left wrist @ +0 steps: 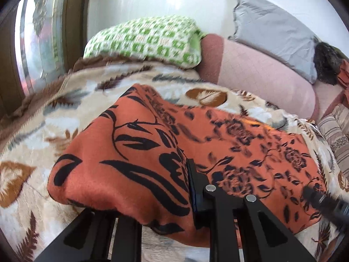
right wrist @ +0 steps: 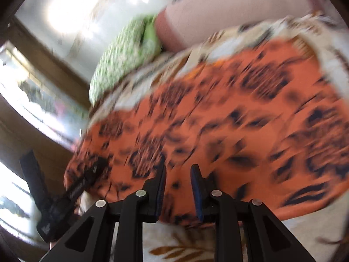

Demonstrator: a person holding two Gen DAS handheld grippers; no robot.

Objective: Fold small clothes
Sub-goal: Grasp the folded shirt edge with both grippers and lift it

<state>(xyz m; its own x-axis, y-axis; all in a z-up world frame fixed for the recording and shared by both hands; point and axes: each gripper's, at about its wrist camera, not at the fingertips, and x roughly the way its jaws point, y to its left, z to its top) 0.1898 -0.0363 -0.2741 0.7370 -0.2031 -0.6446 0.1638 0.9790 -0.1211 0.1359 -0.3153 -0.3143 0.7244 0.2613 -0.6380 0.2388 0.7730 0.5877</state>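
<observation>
An orange cloth with a black flower print (left wrist: 218,139) lies on a leaf-patterned blanket (left wrist: 65,118). My left gripper (left wrist: 185,187) is shut on the cloth's near edge; a lifted fold drapes over its left finger and hides it, and only the right finger (left wrist: 193,185) shows. In the blurred right wrist view the same cloth (right wrist: 229,120) lies spread ahead. My right gripper (right wrist: 177,187) is open just above the cloth's near edge, with nothing between its blue pads. The left gripper's body (right wrist: 82,187) shows at the cloth's left corner.
A green checked pillow (left wrist: 144,39), a pink bolster (left wrist: 261,76) and a grey pillow (left wrist: 274,35) lie at the back. A dark furry thing (left wrist: 327,63) and striped cushion (left wrist: 336,135) sit at right. A window (left wrist: 37,43) is at left.
</observation>
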